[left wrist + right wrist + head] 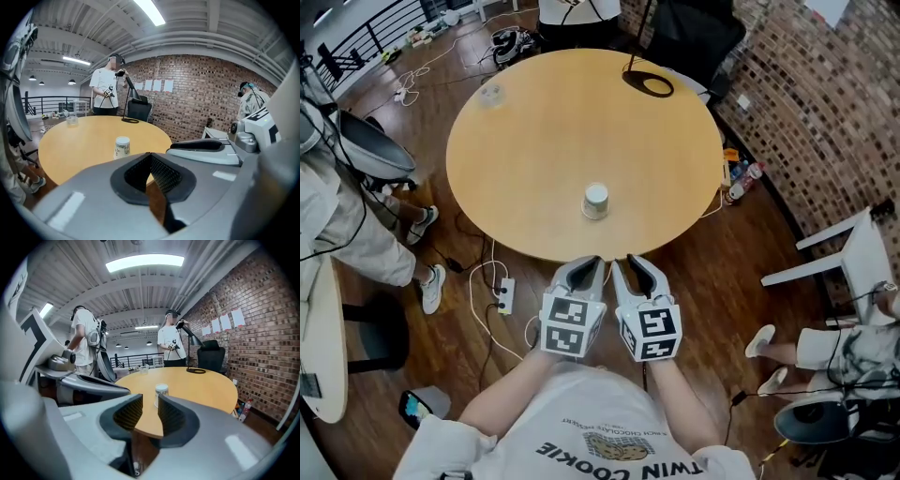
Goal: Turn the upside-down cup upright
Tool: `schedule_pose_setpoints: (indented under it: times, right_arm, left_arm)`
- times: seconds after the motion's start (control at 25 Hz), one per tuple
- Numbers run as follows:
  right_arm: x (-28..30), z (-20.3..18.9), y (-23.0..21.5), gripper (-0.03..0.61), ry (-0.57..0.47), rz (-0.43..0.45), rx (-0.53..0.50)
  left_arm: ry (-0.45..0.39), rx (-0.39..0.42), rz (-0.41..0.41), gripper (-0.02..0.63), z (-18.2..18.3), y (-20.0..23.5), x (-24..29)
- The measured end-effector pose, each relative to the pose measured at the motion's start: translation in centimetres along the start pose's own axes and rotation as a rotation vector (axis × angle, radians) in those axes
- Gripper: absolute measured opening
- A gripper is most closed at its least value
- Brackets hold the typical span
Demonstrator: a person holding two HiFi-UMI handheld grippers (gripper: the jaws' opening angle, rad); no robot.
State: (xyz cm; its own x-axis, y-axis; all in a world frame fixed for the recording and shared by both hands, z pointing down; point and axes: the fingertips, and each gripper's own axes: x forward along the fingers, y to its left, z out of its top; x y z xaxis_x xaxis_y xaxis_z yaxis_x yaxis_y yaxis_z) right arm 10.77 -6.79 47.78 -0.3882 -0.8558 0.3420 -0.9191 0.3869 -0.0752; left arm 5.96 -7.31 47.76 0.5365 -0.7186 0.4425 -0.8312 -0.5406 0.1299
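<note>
A white paper cup [595, 201] stands bottom-up on the round wooden table [534, 141], near the table's front edge. It also shows in the left gripper view [122, 147] and the right gripper view [161, 395]. Both grippers hang side by side just off that edge, short of the cup and pointing toward it. My left gripper [586, 267] [150, 155] is shut, its pads meeting at the tips with nothing in them. My right gripper [633, 265] [150, 404] has a narrow gap between its pads and holds nothing.
A clear cup [491, 94] sits at the table's far left and a black ring-shaped base [649, 84] at its far side. People stand beyond and left of the table. A white chair [853, 258] is at the right, and cables and a power strip [504, 295] lie on the floor.
</note>
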Motion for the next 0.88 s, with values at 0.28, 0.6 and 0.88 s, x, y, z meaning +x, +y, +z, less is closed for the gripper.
schedule_pose_setpoints:
  times: [0.28,0.6,0.88]
  right_arm:
    - [-7.8,-0.6,2.8,0.054,-0.025,0.045,0.012]
    - [-13.6,-2.2,5.8,0.012,-0.011,0.058,0.064]
    - [-15.5,-3.1,7.9,0.012,0.003,0.06,0.099]
  left_arm:
    - [-0.014,0.002,0.042,0.006,-1.6,-5.2,-5.9]
    - [-0.012,0.024,0.054,0.006,-3.6,-8.8,-11.7]
    - [-0.001,0.032,0.038,0.006,-4.6,-9.7,-14.2]
